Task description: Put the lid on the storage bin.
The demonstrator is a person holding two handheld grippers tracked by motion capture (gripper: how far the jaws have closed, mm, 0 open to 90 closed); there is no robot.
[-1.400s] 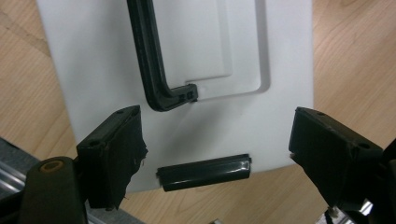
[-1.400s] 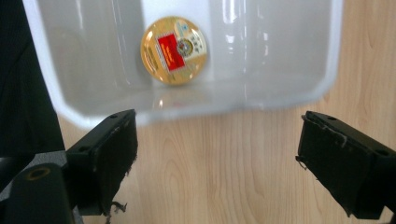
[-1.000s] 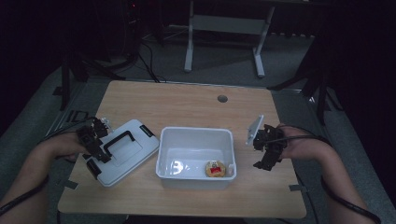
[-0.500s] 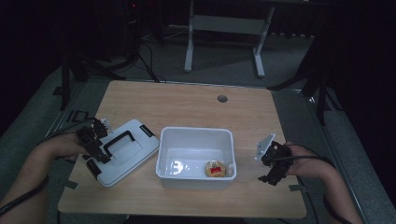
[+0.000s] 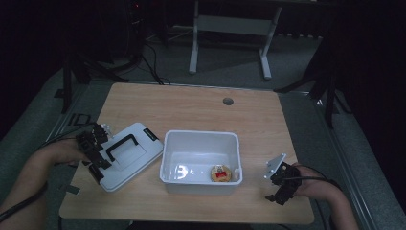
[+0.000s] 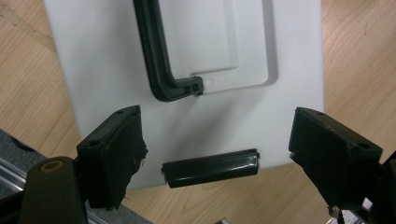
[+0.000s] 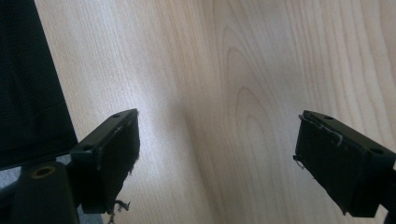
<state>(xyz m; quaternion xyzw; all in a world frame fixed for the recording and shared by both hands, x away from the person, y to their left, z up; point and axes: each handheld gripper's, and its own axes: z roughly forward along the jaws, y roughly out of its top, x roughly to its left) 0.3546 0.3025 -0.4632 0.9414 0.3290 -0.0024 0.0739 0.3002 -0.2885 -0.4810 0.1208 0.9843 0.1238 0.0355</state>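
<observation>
Lid [image 5: 128, 154] lies flat on the table [image 5: 191, 110], at 9 o'clock of the white bin [image 5: 201, 163]. Your left gripper [image 5: 95, 158] sits over the lid's latch [image 6: 210, 167], jaws wide, holding nothing. Your right gripper [image 5: 281, 184], at 3 o'clock of the bin, is wide open and empty over bare wood.

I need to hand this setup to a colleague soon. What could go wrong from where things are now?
1. The lid lies close to the table's near-left edge; if the open left claw nudges instead of gripping, it might slide off.
2. The right claw hovers open near the table's right edge, beside the open bin; a careless swing could bump the bin and jostle the small snack inside.
</observation>
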